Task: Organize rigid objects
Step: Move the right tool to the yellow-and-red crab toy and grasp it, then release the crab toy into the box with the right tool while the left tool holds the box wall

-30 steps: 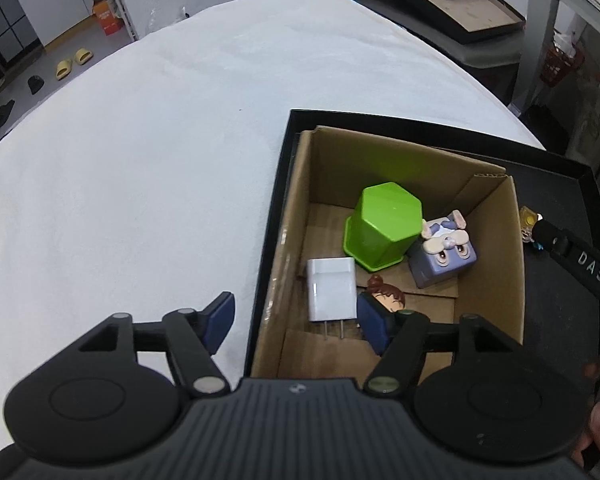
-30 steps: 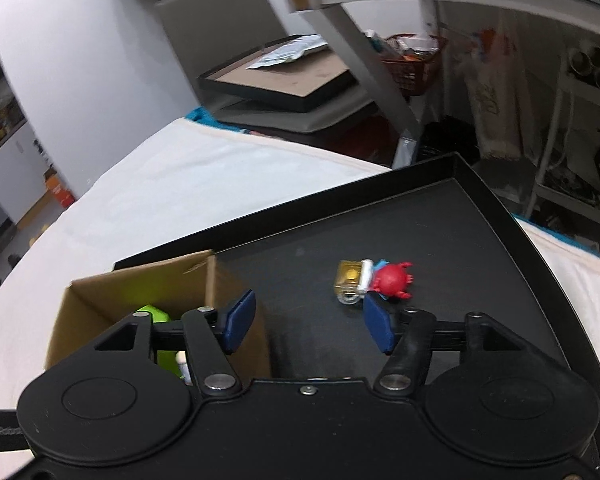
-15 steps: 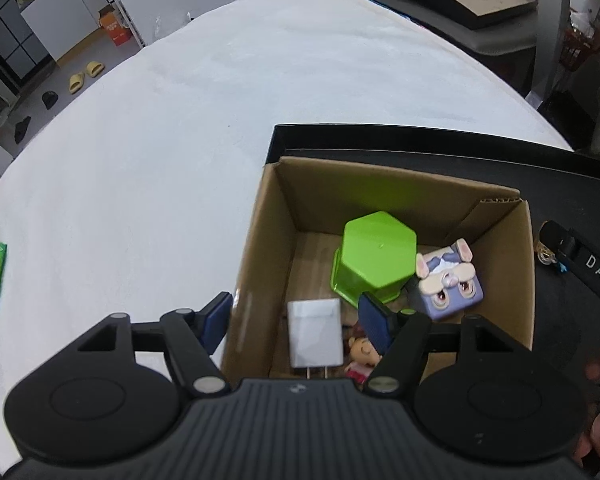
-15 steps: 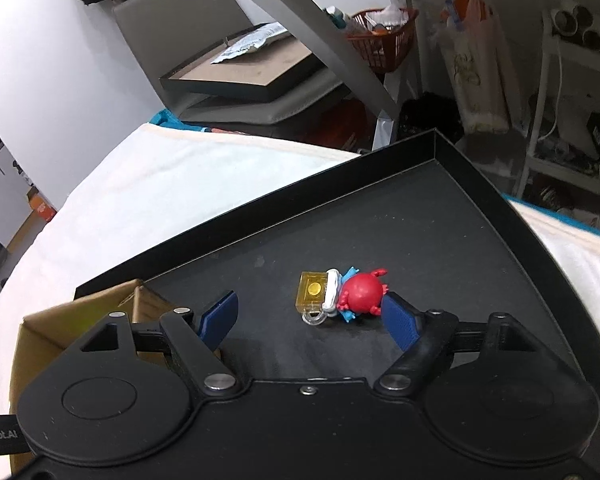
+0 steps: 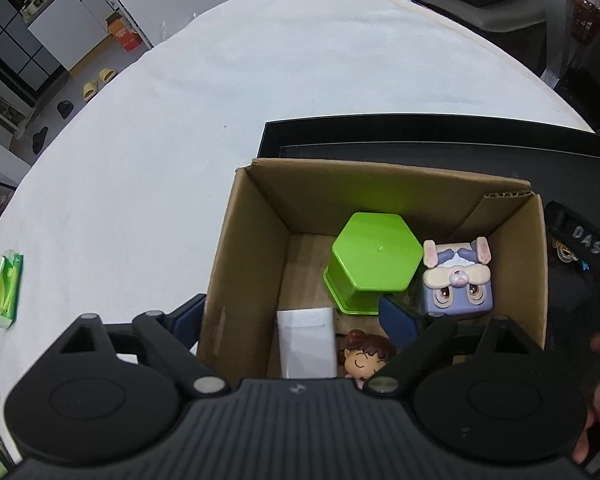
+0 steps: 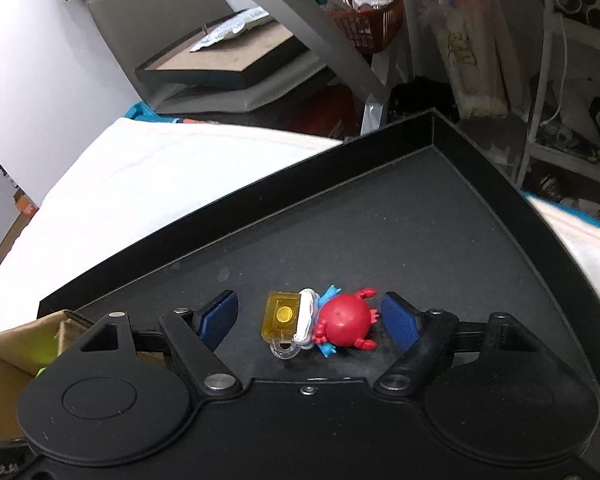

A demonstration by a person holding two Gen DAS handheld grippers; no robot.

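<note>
While white letters "DAS" (image 5: 587, 239) are showing on the right gripper (image 6: 311, 318), both grippers are gaping wide: it is straddling the red figure (image 6: 342, 323) on the black tray (image 6: 420, 216), the left gripper (image 5: 296, 316), jaws just widening, is straddling the cardboard box (image 5: 236, 240) wall over green cup (image 5: 370, 256), bunny cube (image 5: 456, 280), white charger (image 5: 306, 342) and doll (image 5: 366, 358).

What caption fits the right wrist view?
Open right gripper straddles a red crab toy lying on the black tray, pads clear of it.
</note>
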